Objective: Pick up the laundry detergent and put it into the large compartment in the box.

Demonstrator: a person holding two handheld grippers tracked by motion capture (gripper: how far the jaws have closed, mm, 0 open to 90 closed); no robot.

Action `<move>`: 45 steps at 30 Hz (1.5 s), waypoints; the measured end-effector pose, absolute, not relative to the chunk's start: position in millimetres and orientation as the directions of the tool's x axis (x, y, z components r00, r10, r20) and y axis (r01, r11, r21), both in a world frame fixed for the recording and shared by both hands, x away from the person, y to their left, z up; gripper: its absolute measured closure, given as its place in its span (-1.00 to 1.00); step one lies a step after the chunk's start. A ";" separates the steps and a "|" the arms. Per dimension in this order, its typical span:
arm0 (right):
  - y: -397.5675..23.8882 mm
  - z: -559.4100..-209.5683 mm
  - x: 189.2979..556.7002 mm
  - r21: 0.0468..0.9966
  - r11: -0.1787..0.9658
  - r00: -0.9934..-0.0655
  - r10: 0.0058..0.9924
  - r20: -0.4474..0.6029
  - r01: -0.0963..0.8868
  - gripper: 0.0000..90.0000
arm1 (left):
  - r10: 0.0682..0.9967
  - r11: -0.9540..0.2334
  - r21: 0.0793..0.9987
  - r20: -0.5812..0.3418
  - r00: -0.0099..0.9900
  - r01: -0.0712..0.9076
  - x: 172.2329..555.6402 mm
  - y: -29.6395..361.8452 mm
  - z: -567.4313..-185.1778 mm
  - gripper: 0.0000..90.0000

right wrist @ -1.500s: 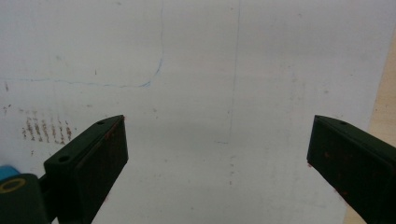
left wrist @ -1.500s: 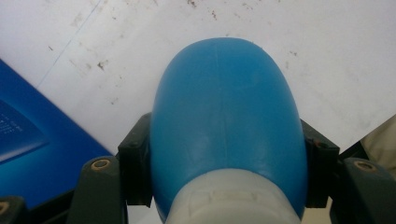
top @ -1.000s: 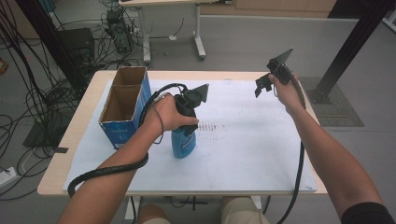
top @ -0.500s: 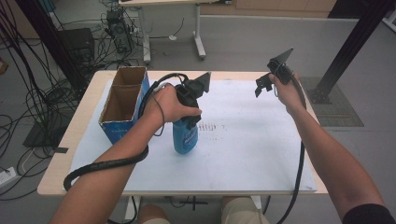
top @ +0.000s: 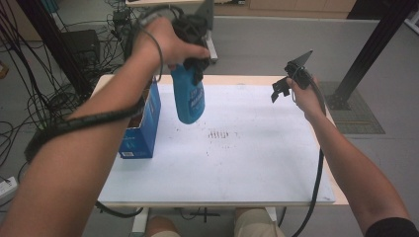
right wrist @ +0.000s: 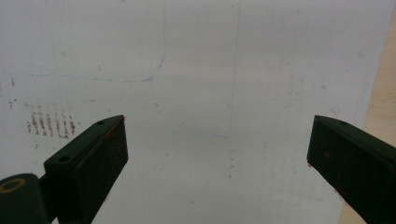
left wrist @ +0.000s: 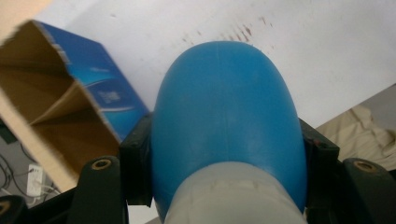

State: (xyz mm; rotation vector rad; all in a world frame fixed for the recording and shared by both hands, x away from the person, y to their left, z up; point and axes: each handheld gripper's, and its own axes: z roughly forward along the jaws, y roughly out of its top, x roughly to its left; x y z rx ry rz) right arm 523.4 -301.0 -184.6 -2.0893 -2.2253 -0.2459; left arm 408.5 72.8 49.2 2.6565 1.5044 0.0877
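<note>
The left gripper [top: 190, 37] pinches a blue bottle [top: 189, 96] in the air above the table's [top: 257, 168] far left, beside the box [top: 141, 131], while the right gripper [top: 289, 79] hovers spread at far right.

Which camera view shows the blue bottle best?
The high view: the whole blue bottle hangs above the table, clamped in the left gripper. The left gripper view looks down its shoulder between the jaws. The right gripper view looks at the white sheet.
</note>
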 end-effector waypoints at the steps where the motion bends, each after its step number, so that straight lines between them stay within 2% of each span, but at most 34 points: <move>1: -301.5 -184.2 522.9 0.064 0.054 -0.064 0.984 0.169 0.997 -0.88 | 0.867 -0.497 0.104 0.006 0.499 0.862 410.4 75.7 55.3 -0.17; 4: -300.6 -182.5 521.2 0.069 0.064 -0.075 0.983 0.170 0.996 -0.89 | 0.909 -0.412 0.118 -0.015 0.417 0.903 416.1 94.1 75.5 -0.17; 11: -297.6 -176.1 520.9 0.075 0.070 -0.082 0.982 0.171 0.995 -0.89 | 0.959 -0.283 0.119 0.003 0.284 0.952 422.7 132.5 108.6 -0.17; 21: -299.1 -174.3 520.0 0.073 0.073 -0.084 0.981 0.175 0.995 -0.89 | 0.997 -0.075 0.137 0.031 0.071 0.988 423.4 186.1 127.6 -0.17; 26: -302.2 -173.6 518.9 0.073 0.071 -0.083 0.980 0.182 0.995 -0.89 | 1.000 0.005 0.141 0.029 -0.009 0.990 421.9 209.5 121.2 -0.17; 32: -299.7 -173.8 519.0 0.071 0.080 -0.091 0.979 0.181 0.994 -0.89 | 0.998 0.047 0.122 0.046 -0.053 0.991 426.8 220.8 103.8 -0.17; 45: -295.1 -174.6 517.0 0.068 0.092 -0.103 0.979 0.173 0.993 -0.89 | 0.998 0.053 0.097 0.032 -0.056 0.994 437.2 233.6 65.2 -0.17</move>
